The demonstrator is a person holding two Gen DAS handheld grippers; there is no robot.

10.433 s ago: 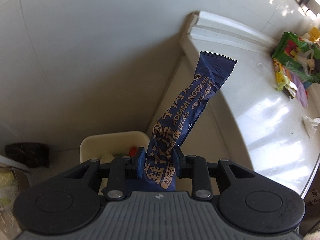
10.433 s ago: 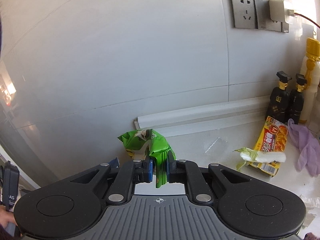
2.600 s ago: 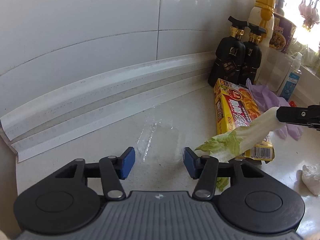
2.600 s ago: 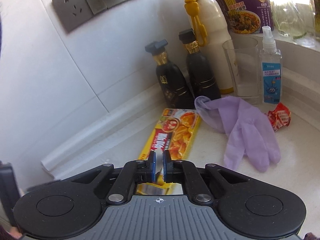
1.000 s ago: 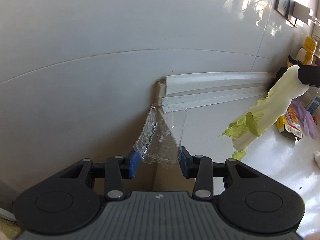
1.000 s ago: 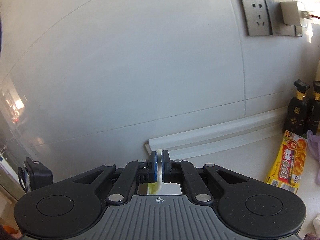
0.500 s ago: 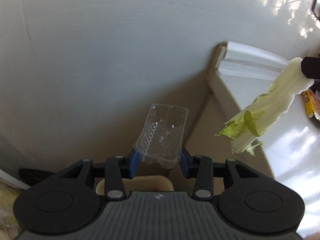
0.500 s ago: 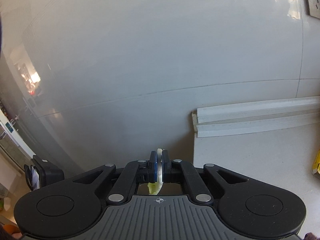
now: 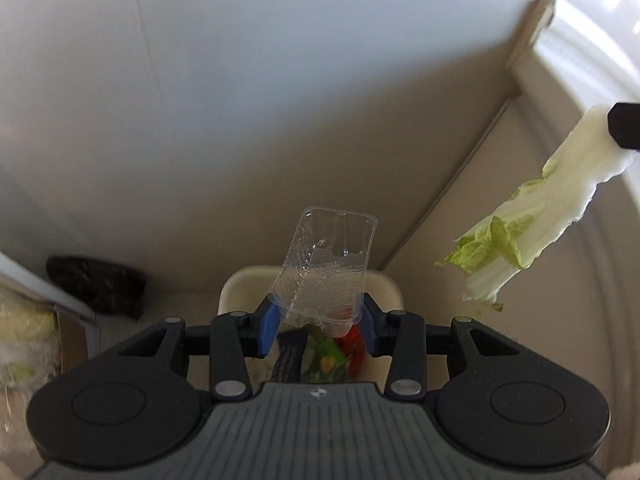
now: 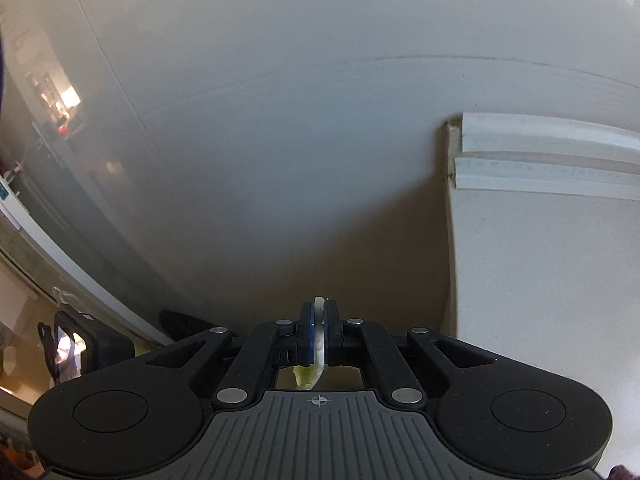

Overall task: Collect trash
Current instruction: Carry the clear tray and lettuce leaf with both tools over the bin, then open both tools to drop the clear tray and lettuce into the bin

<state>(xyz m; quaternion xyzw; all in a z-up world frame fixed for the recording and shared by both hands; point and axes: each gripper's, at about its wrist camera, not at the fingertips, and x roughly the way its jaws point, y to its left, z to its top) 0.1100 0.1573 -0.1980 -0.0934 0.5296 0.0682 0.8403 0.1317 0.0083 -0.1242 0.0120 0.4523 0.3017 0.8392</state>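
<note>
Clear plastic tray (image 9: 328,268): clamped by left tool (image 9: 318,322), above cream bin (image 9: 236,284) holding wrappers. Cabbage leaf (image 9: 532,216): at 3 o'clock, pinched in shut right tool (image 10: 319,336), beside desk (image 10: 540,280) edge.

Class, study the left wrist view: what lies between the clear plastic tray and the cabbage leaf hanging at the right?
Nothing: between the clear plastic tray and the cabbage leaf only beige cabinet side shows behind, in the left wrist view.
</note>
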